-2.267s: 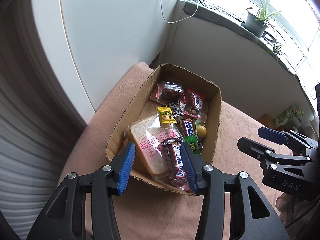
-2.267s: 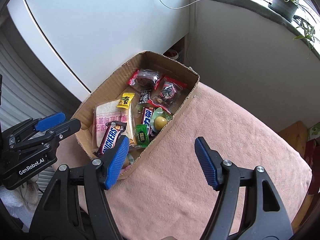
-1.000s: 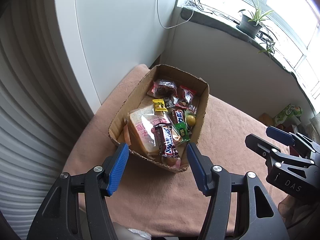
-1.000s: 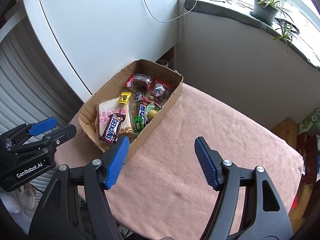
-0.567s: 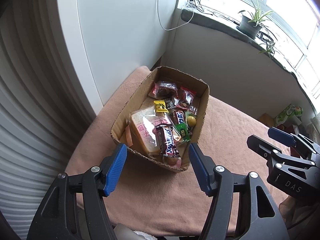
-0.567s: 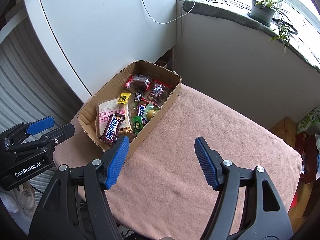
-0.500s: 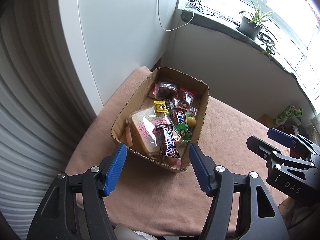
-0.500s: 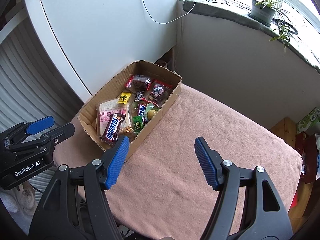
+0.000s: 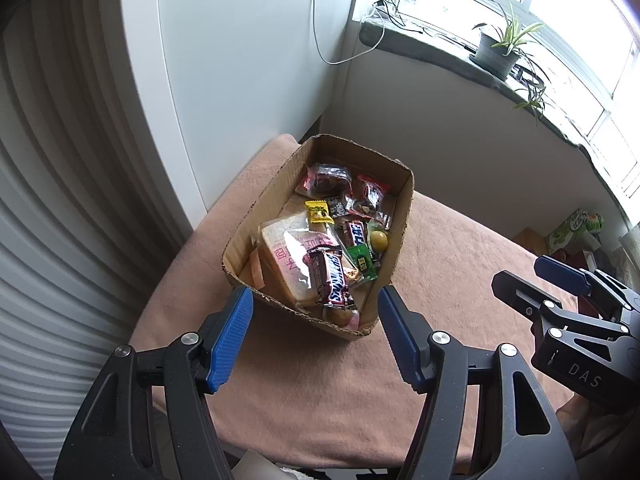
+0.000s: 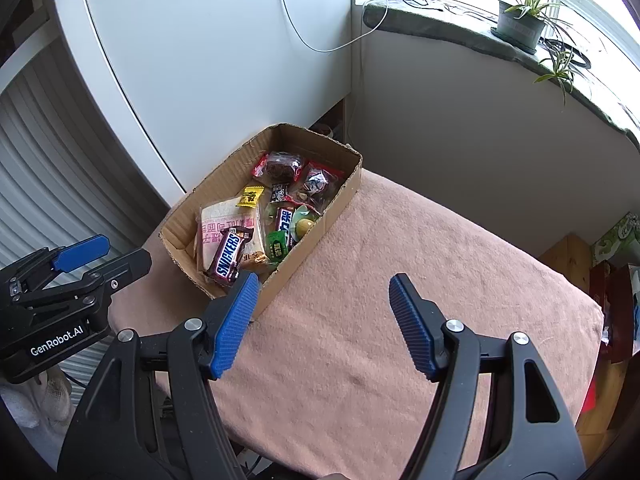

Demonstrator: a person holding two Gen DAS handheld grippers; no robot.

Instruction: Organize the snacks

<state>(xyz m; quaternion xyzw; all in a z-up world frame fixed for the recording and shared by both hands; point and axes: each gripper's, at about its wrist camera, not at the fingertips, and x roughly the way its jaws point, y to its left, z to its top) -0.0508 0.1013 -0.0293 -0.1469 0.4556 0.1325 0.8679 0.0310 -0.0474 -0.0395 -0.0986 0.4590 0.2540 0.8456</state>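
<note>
An open cardboard box (image 9: pixel 404 216) (image 10: pixel 344 196) sits at the far left of a table covered with a pink-brown cloth (image 9: pixel 452 292) (image 10: pixel 380 280). It holds wrapped snacks: a Snickers bar (image 9: pixel 331 276) (image 10: pixel 228 255) on a bagged bread slice (image 9: pixel 286 248) (image 10: pixel 218 220), a yellow packet (image 9: pixel 319 212), a green packet (image 9: pixel 362 260) and red-edged bags (image 9: pixel 326 178) at the far end. My left gripper (image 9: pixel 316 336) is open and empty, held above the table just short of the box. My right gripper (image 10: pixel 322 322) is open and empty, to the right of the box.
A white cabinet (image 10: pixel 208 52) stands behind the box, a ribbed shutter (image 9: pixel 52 220) to the left. A window sill with a potted plant (image 10: pixel 520 24) and a hanging cable runs along the back. Cartons (image 10: pixel 616 240) stand past the table's right edge.
Both grippers have drawn back and up from the box, which now looks smaller and farther. In the last half second almost nothing moved. Both stayed open.
</note>
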